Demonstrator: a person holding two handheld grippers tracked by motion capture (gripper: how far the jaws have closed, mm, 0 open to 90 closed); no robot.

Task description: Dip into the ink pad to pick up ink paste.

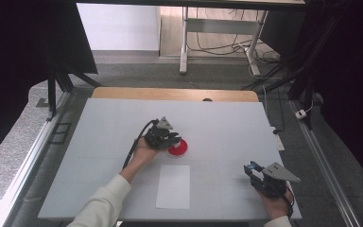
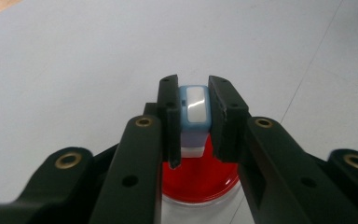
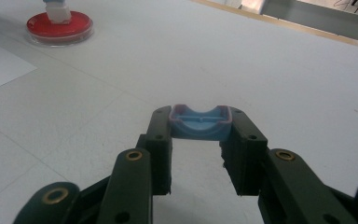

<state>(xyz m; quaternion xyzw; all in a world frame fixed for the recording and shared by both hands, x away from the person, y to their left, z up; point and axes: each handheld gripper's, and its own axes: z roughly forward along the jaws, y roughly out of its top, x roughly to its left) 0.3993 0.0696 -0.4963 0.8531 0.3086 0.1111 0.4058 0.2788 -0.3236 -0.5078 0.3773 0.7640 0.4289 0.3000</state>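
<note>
My left gripper (image 1: 172,140) (image 2: 194,88) is shut on a small blue-and-white block (image 2: 193,109), which it holds upright with its white lower end down on a round red dish (image 1: 179,150) (image 2: 200,182) at the middle of the white table (image 1: 227,123). Near the front right corner, my right gripper (image 1: 251,167) (image 3: 199,116) is shut on a blue cap-shaped piece (image 3: 199,126) (image 1: 252,165), held just above the table. In the right gripper view, the red dish (image 3: 59,25) lies far off at the upper left with the white end of the block (image 3: 58,12) standing in it.
A white sheet of paper (image 1: 173,186) lies flat at the front middle, just below the dish. A wooden strip (image 1: 175,93) runs along the table's far edge. Metal rails flank both sides, and beyond the far edge a desk frame and cables stand on the floor.
</note>
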